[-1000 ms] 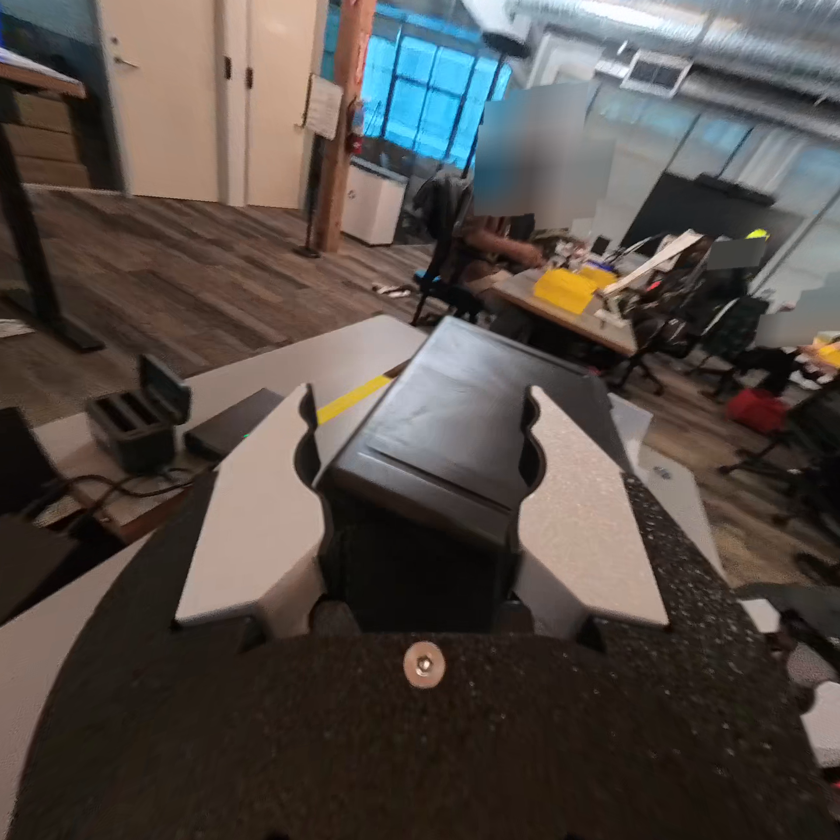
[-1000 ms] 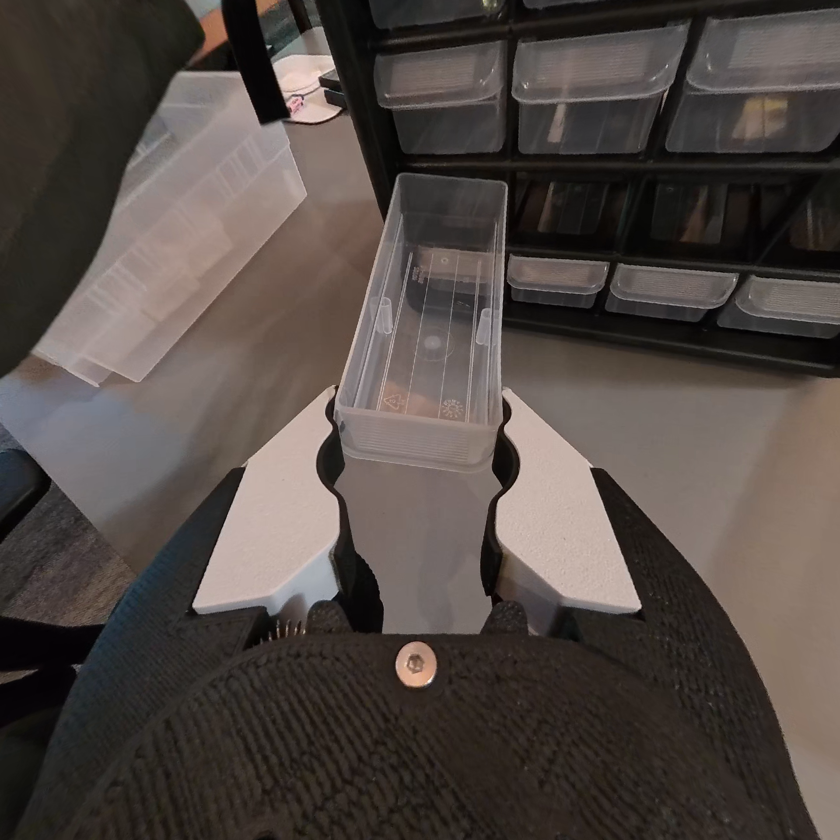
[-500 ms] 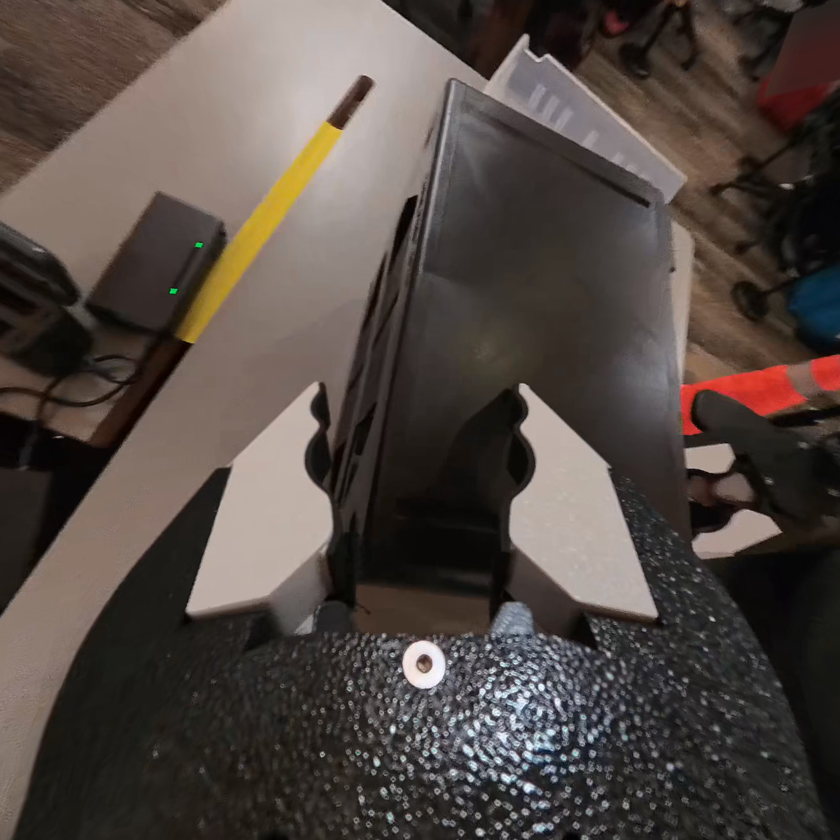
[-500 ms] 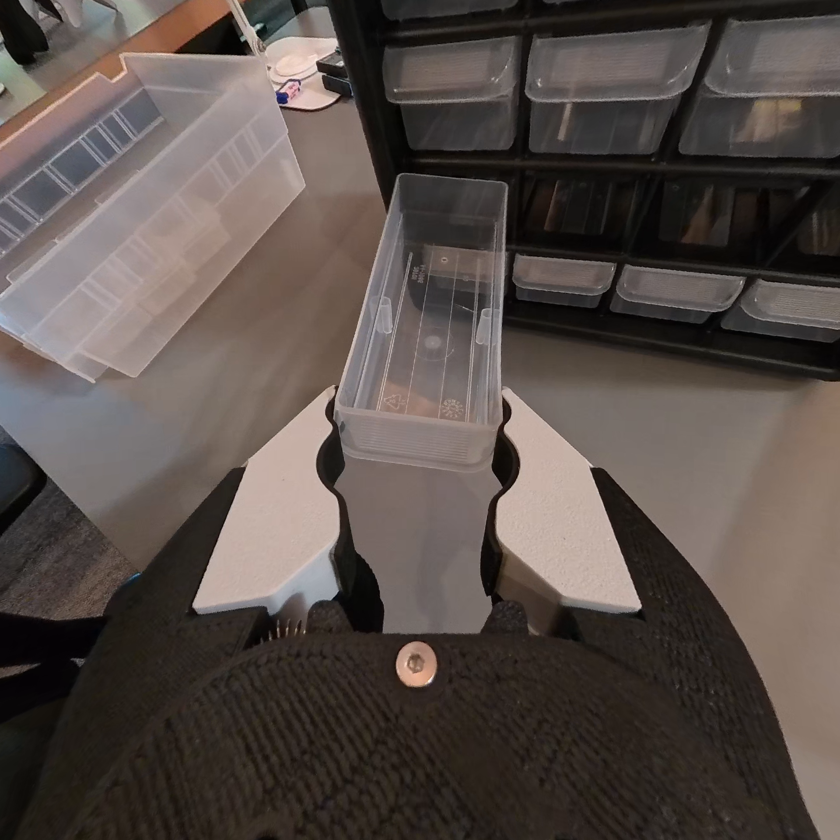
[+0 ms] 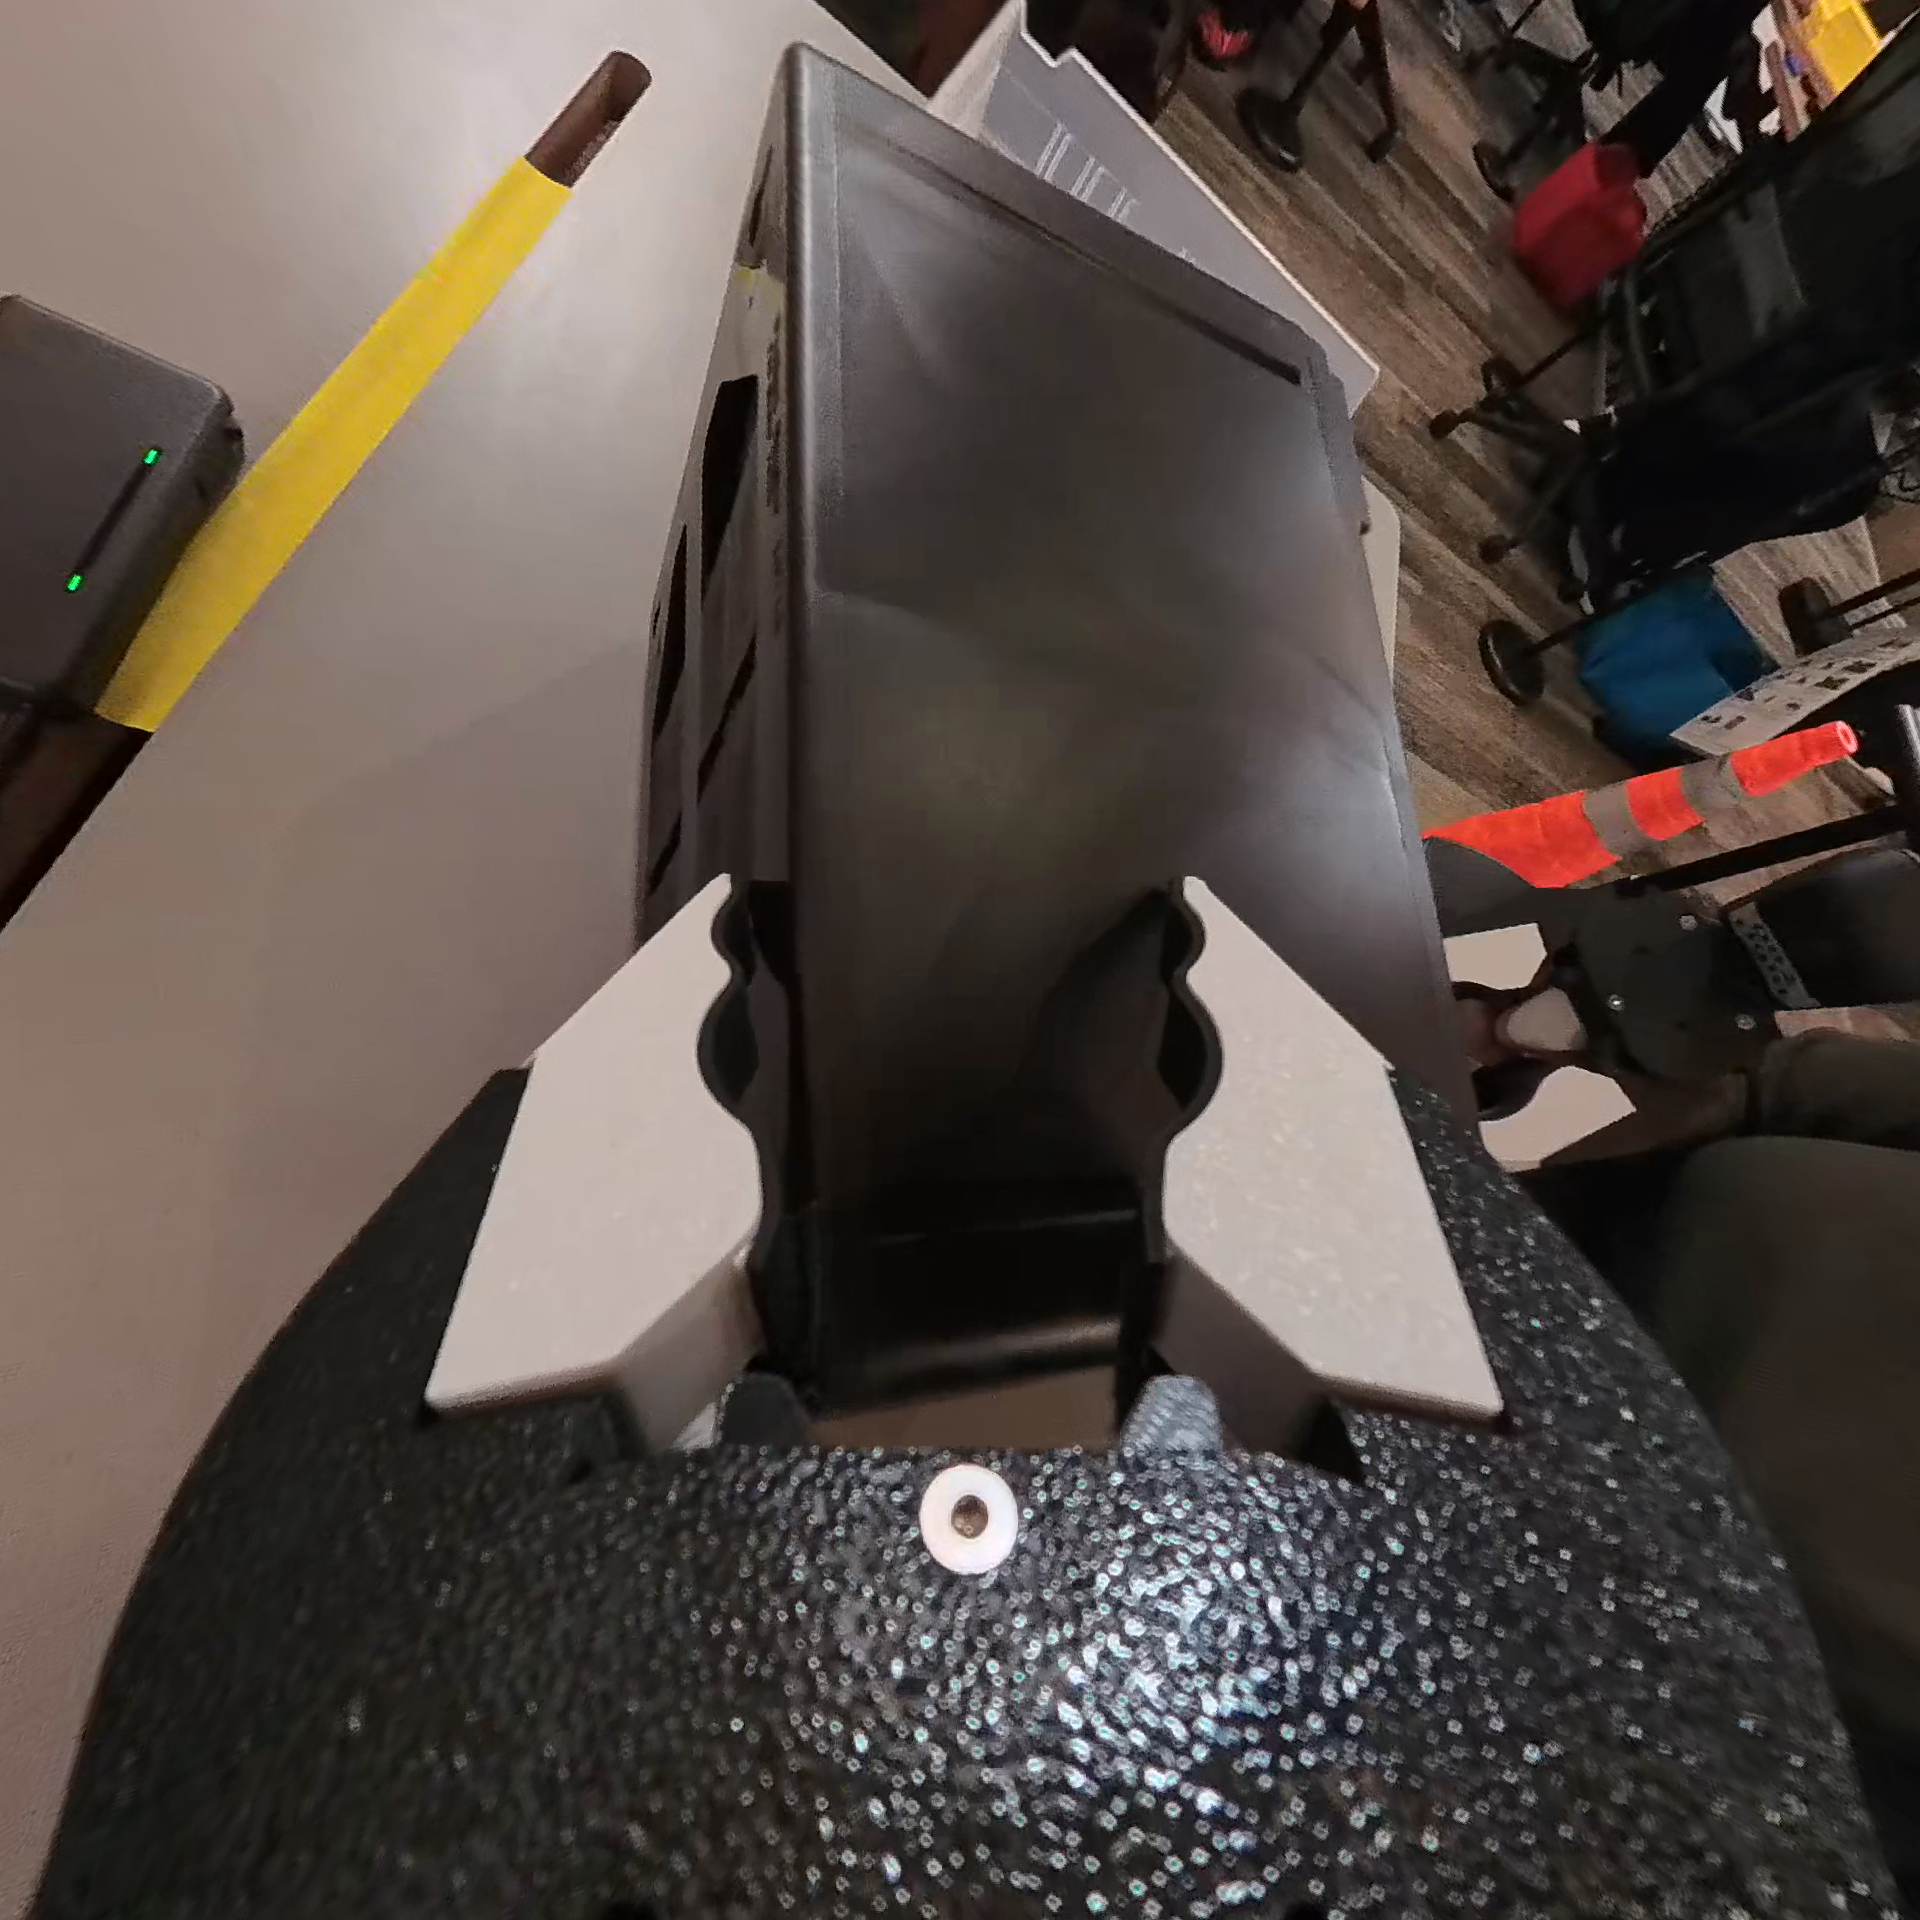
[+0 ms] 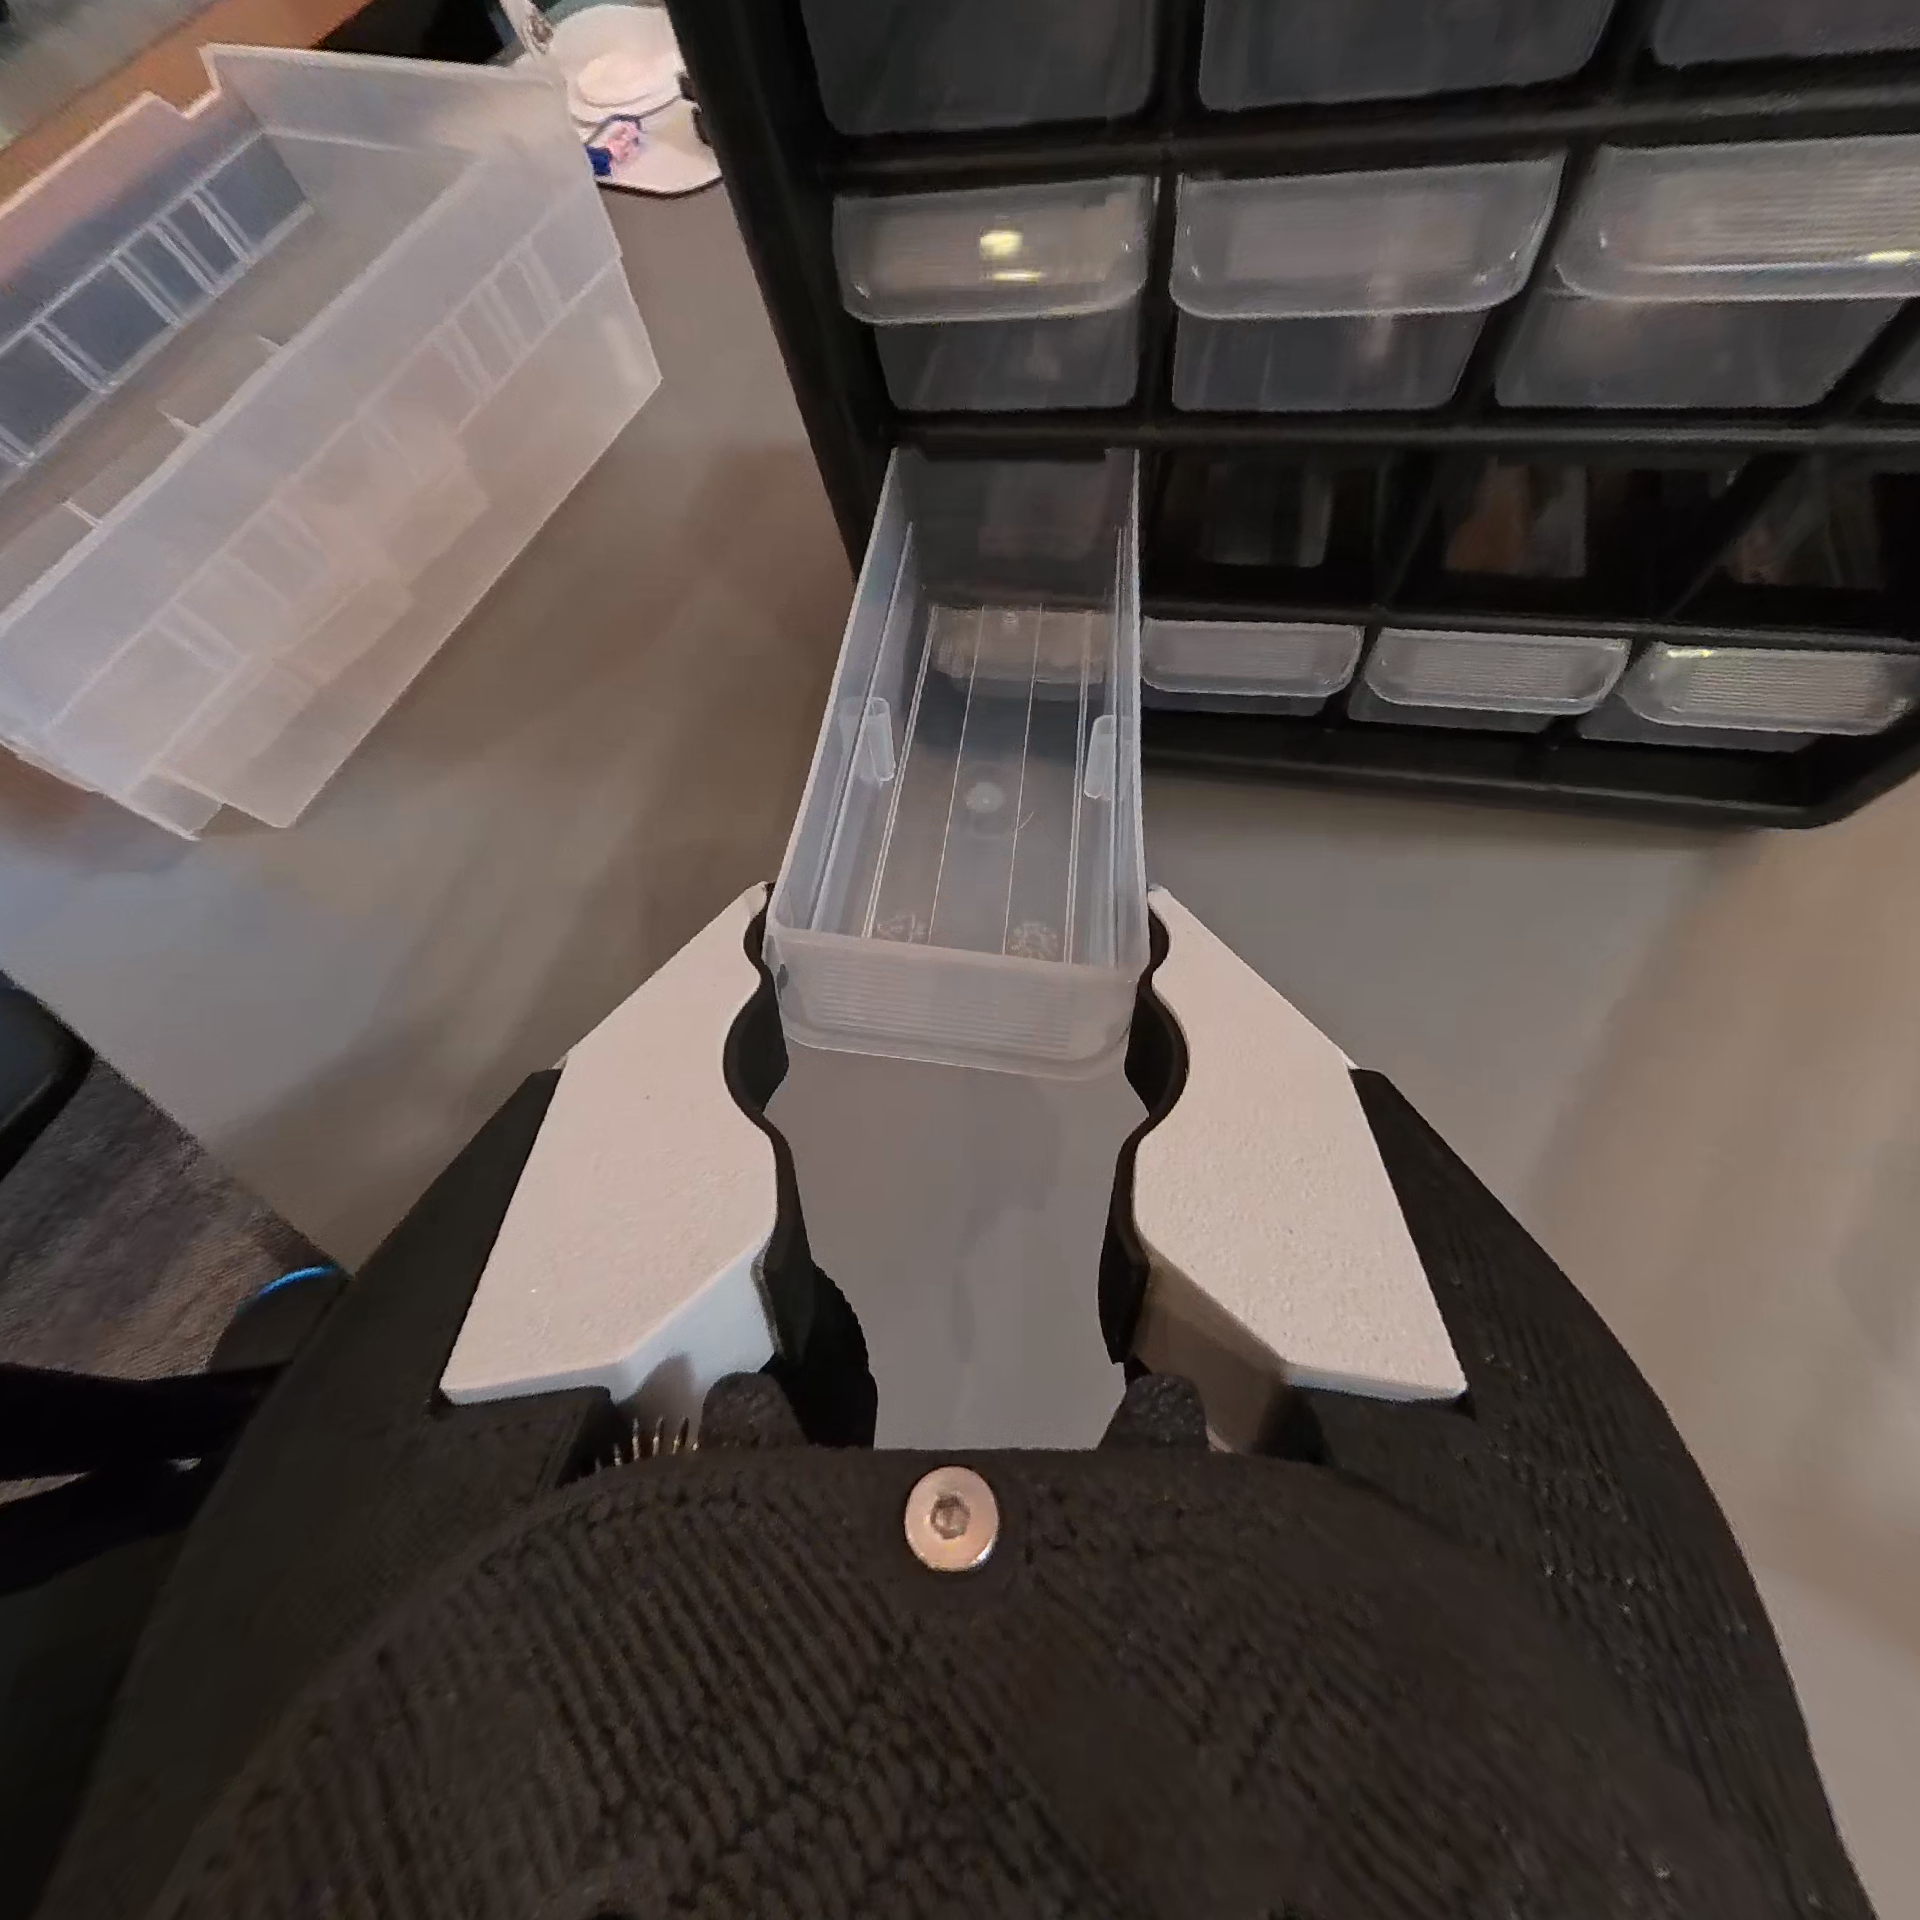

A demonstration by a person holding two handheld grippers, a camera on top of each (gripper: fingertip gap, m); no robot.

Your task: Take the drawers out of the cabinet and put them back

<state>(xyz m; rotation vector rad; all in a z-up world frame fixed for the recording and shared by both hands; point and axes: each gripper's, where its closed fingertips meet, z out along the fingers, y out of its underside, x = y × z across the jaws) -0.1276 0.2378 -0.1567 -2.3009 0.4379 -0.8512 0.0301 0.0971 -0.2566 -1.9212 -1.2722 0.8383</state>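
Note:
The black drawer cabinet (image 6: 1455, 431) stands on the grey table, with several clear drawers in its rows. My right gripper (image 6: 958, 904) is shut on the front end of a clear empty drawer (image 6: 987, 748). The drawer's far end sits in the mouth of the leftmost slot of a row whose other slots (image 6: 1278, 530) are empty. In the left wrist view I look down along the cabinet's top (image 5: 1039, 623). My left gripper (image 5: 956, 894) is closed around the cabinet's near end, with the left finger beside its edge and the right finger over the top.
A large clear plastic bin (image 6: 291, 468) lies on the table to the cabinet's left. A strip of yellow tape (image 5: 343, 405) and a black device with green lights (image 5: 83, 499) are behind the cabinet. Chairs and an orange-striped pole (image 5: 1621, 821) are beyond the table edge.
My right gripper has moved the clear drawer forward, and its far end has entered the empty slot. The left view has tilted from the room down onto the cabinet's top.

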